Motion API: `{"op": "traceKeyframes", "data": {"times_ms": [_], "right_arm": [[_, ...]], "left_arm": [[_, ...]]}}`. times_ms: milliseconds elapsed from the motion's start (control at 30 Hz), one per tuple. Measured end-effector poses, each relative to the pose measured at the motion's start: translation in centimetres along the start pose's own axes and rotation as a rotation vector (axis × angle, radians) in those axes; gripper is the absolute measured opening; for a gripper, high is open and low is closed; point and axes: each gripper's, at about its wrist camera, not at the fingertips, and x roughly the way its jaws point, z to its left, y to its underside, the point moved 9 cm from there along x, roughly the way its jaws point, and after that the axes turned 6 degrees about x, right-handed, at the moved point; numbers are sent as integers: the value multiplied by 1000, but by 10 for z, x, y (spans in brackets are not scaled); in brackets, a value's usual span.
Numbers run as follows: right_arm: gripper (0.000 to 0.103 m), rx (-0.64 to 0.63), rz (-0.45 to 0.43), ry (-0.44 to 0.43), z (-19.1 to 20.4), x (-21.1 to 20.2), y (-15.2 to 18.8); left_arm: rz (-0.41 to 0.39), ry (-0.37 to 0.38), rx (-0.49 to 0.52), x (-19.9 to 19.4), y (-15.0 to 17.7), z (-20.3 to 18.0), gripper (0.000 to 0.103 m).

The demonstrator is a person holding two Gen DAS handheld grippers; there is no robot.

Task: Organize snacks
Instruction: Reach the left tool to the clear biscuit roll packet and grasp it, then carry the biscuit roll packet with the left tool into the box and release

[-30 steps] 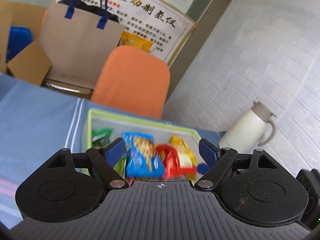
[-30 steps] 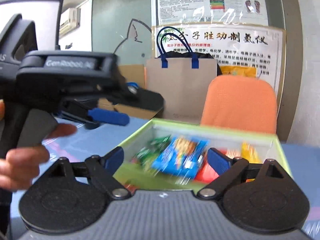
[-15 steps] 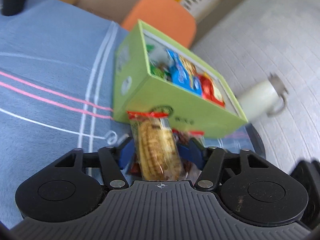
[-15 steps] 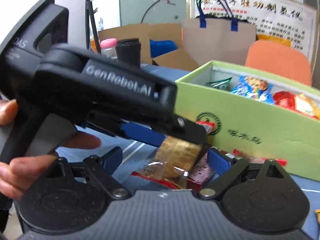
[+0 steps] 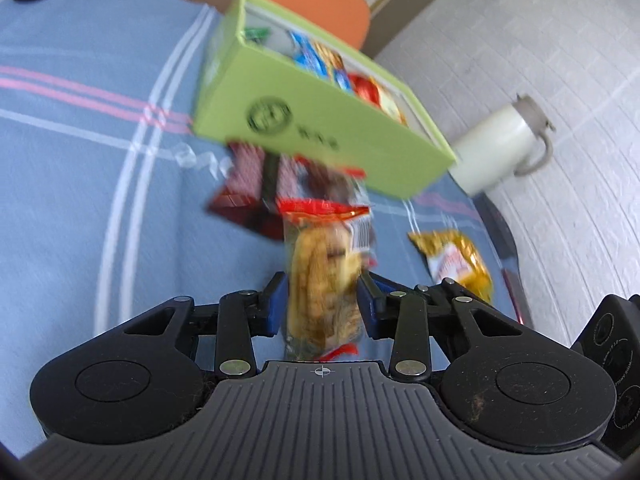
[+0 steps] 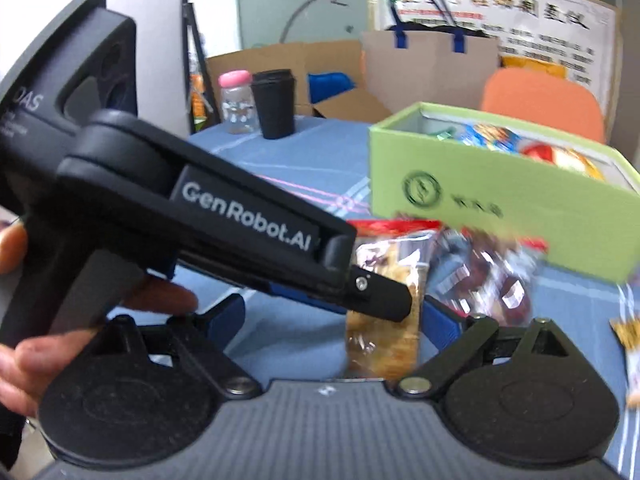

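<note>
The clear-wrapped biscuit packet (image 5: 322, 280) lies on the blue tablecloth (image 5: 80, 200) just before the green box (image 5: 320, 136), between the closing jaws of the left gripper (image 5: 322, 300). It is judged light, crinkly and crushable (the wrapper probably slippery), best pinched gently across its middle. The right gripper (image 6: 332, 320) is spread wide, holding nothing.

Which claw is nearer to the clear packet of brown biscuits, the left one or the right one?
Left. The left claw is closing around the biscuit packet, which sits between its fingers. The right claw stands open, with the packet just ahead of it.
</note>
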Motion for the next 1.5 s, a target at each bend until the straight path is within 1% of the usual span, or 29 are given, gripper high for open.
{"op": "traceKeyframes", "data": {"times_ms": [33, 100, 133, 200, 233, 300, 367, 467, 533, 567, 633, 700, 800, 933, 1000, 1067, 1167, 1233, 1267, 1333, 1367, 1400, 1433, 1467, 1500], "right_arm": [[96, 11, 8, 7, -2, -2, 4], [95, 34, 18, 18, -6, -6, 12], [95, 42, 19, 20, -8, -9, 15], [95, 72, 9, 23, -11, -13, 20], [95, 86, -2, 32, -14, -16, 22], [96, 119, -19, 67, -23, -23, 30], [96, 174, -25, 104, -34, -23, 35], [96, 252, -47, 112, -41, -26, 39], [97, 284, -59, 126, -42, -26, 39], [99, 291, -69, 128, -40, -25, 39], [102, 296, -98, 110, -37, -27, 43], [102, 285, -120, 105, -37, -28, 46], [102, 209, -98, 106, -33, -27, 49], [102, 101, -62, 182, -21, -18, 51], [102, 71, -41, 217, -16, -16, 52], [102, 48, -64, 214, -9, -22, 47], [102, -19, -75, 220, -3, -26, 43], [102, 12, -64, 200, -5, -21, 41], [102, 25, -54, 191, -7, -19, 42], [102, 31, -43, 198, -10, -13, 45], [102, 43, -33, 189, -11, -11, 47], [102, 56, -31, 171, -12, -9, 48], [96, 50, -43, 170, -13, -9, 47], [69, 38, -57, 169, -12, -11, 43], [68, 45, -55, 177, -15, -12, 40]], "left_arm": [[15, 3, -6, 2, 6, -3, 15], [30, 10, -6, 6, 15, -9, 20], [30, 9, -8, 7, 18, -11, 21], [18, -4, -11, 4, 22, -13, 38], [3, -14, -10, 1, 23, -13, 42], [-29, -35, -14, -5, 22, -15, 62], [-48, -46, -30, -11, 23, -12, 68], [-44, -51, -54, -12, 24, -9, 71], [-36, -52, -62, -11, 24, -5, 71], [-33, -52, -64, -9, 25, -5, 71], [-30, -45, -61, -8, 26, -5, 71], [-24, -41, -55, -7, 27, -5, 71], [-23, -35, -52, -6, 27, -6, 72], [-23, -23, -50, -6, 26, -7, 73], [-22, -21, -51, -6, 26, -7, 73], [-20, -18, -45, -6, 24, -8, 73], [-33, 25, -18, -8, 16, -19, 72], [-31, 43, 16, -7, 14, -28, 72], [-20, 38, 31, -4, 15, -30, 72], [-4, 16, 51, 1, 18, -30, 68], [1, 3, 55, 3, 19, -28, 63], [7, -4, 62, 6, 21, -27, 55], [21, -4, 70, 9, 24, -26, 50], [43, -1, 72, 14, 27, -25, 32], [45, -6, 82, 16, 28, -25, 23]]}}
